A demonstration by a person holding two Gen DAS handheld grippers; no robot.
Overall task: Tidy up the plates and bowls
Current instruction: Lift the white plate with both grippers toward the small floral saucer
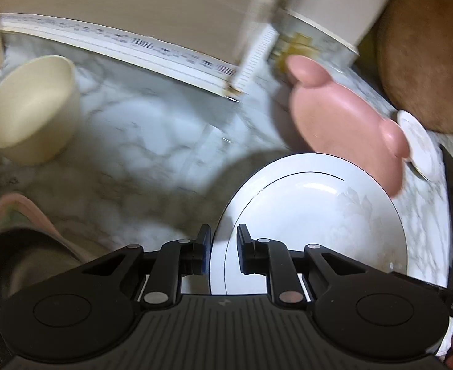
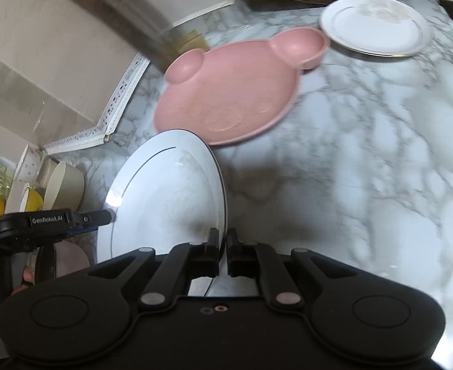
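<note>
- While both grippers point steeply down at the marble table (image 2: 365, 154), the left gripper (image 1: 223, 252) has its jaws clamped over the left rim of the large white plate (image 1: 312, 215), one pad on each face of the rim.
- Across from it, the right gripper (image 2: 222, 254) is clenched on the same plate's right rim, its jaws nearly together with the thin edge between them.
- Seen from the right wrist, the left gripper reaches in from the left side and meets the large white plate (image 2: 168, 197) at its left edge, so the plate is gripped at two opposite sides.
- Just beyond the plate's far edge lies a pink bear-shaped plate (image 2: 229, 98) with two round ears, flat on the marble.
- Farther off, beside the pink plate's right ear, sits a small white plate (image 2: 374, 24) with a thin rim line.
- Over on the left, a cream bowl (image 1: 29, 111) rests on the marble well apart from the plates.
- Past that bowl, in the right wrist view, a yellow bowl (image 2: 30, 200) shows at the far left edge.
- A cardboard box (image 1: 118, 24) stands along the far side of the table.
</note>
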